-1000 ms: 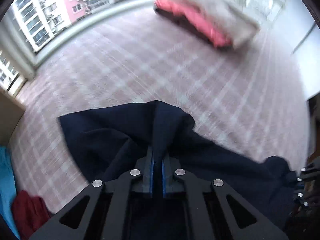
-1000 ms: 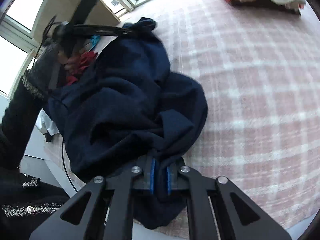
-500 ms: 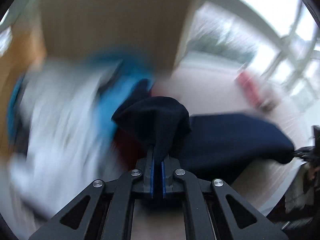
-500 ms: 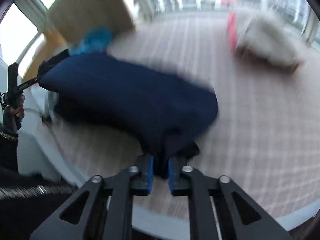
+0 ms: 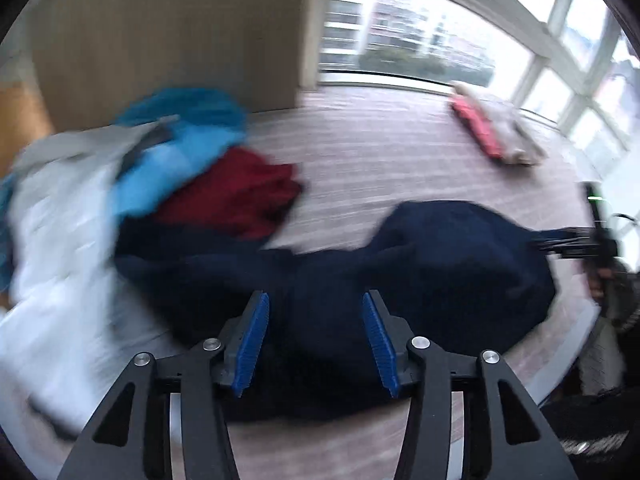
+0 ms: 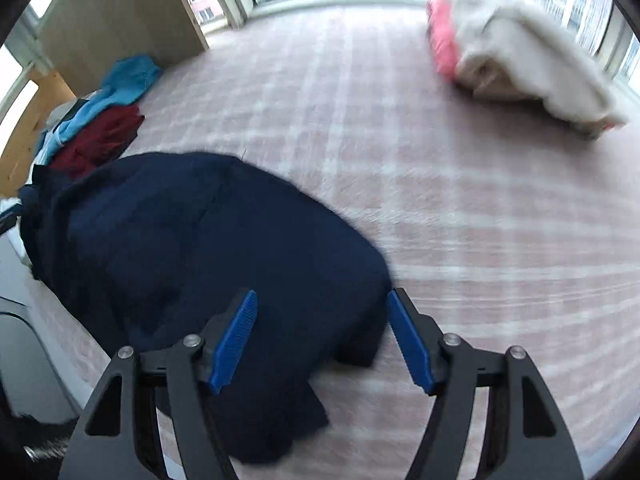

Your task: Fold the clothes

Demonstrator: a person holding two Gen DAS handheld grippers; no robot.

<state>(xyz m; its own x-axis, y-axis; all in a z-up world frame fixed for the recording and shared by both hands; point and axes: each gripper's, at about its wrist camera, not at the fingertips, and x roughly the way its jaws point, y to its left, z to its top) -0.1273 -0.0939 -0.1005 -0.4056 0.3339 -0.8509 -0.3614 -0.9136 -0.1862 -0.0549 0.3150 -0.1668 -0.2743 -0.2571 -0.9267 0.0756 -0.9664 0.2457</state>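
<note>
A navy garment (image 5: 400, 280) lies spread in a wide band near the front edge of the pink plaid surface; it also shows in the right wrist view (image 6: 208, 248). My left gripper (image 5: 316, 320) is open, its blue pads (image 5: 254, 336) standing apart just above the garment's left end. My right gripper (image 6: 322, 320) is open over the garment's right end, with its blue pads (image 6: 234, 336) apart and nothing between them. The right gripper also shows at the right edge of the left wrist view (image 5: 568, 242).
A loose pile of blue, dark red and white clothes (image 5: 168, 176) lies left of the garment, also seen in the right wrist view (image 6: 96, 120). A folded stack of white and pink items (image 6: 512, 56) sits at the far right. A wooden panel (image 5: 160, 32) stands behind the pile.
Both grippers were shut on the navy garment and swung it out wide; now both have opened and let it go, and it lies stretched on the surface.
</note>
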